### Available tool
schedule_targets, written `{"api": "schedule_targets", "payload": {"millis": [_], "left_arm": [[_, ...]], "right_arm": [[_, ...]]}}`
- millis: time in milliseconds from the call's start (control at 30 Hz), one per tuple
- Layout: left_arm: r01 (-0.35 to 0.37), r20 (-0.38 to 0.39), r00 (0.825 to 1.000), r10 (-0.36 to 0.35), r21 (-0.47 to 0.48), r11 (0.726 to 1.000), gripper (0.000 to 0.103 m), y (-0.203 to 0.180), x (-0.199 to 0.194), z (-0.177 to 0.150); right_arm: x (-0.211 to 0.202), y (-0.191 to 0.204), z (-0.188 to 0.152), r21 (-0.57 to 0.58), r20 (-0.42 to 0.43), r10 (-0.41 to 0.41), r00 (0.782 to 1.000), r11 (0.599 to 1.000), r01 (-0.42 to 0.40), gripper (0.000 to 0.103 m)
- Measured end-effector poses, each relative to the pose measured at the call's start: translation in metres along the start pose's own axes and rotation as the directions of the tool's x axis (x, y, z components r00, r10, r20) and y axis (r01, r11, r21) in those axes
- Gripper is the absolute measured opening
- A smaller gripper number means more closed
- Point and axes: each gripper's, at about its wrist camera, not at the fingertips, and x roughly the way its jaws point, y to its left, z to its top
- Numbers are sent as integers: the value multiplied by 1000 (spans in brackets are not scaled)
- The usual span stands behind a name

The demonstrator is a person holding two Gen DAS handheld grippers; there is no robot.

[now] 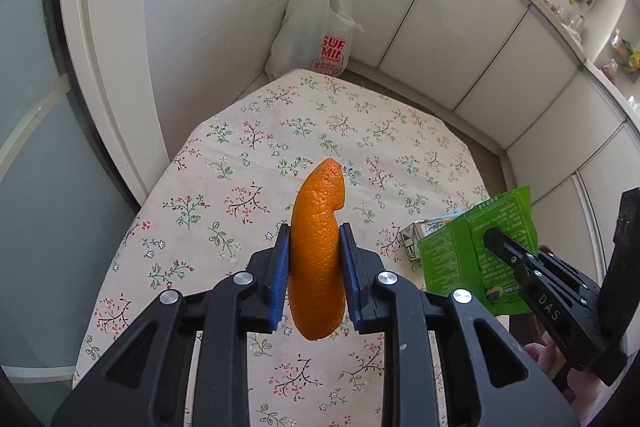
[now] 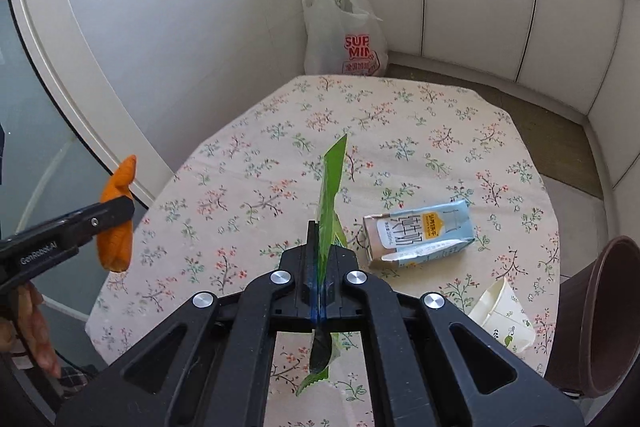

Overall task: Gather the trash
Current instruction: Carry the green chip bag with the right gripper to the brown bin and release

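Observation:
My left gripper [image 1: 314, 251] is shut on a curved strip of orange peel [image 1: 318, 247], held upright above the floral tablecloth [image 1: 248, 155]. The same peel [image 2: 116, 223] shows at the left of the right wrist view, clamped in the left gripper [image 2: 116, 213]. My right gripper [image 2: 322, 247] is shut on a flat green wrapper [image 2: 332, 183], seen edge-on and lifted off the table. That wrapper [image 1: 480, 251] appears broadside in the left wrist view with the right gripper [image 1: 494, 237] on it. A light-blue drink carton [image 2: 420, 235] lies on its side on the cloth.
A white plastic bag [image 1: 316, 23] with red print stands on the floor past the table's far edge, in the corner. A tipped paper cup [image 2: 504, 319] lies at the table's right edge beside a brown bin [image 2: 600, 315]. White cabinet doors [image 1: 460, 39] line the right side.

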Motion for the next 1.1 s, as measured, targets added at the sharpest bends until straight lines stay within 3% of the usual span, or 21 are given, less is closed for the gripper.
{"api": "schedule_targets", "payload": {"millis": [200,667,900,1100], "left_arm": [[15,52,999,-14,-21,1000,24,-3,-11,8],[77,102,992,-75,-7,997,24,-34,-18,11],[104,129,986,-105,8,994,24,-55,-16,6],[125,120,984,-130,45,991,24,-80,-8,-1]], "right_arm": [[-36,-2,11,6,116,14,993,1000,-15,0],[-85,-32,13,32,237,-63,969,998,57,0],[-119,-65,7,76,311,-161,937,987,144,0],[-152,-112,-3,160,361,-281,889,958,237,0]]}}
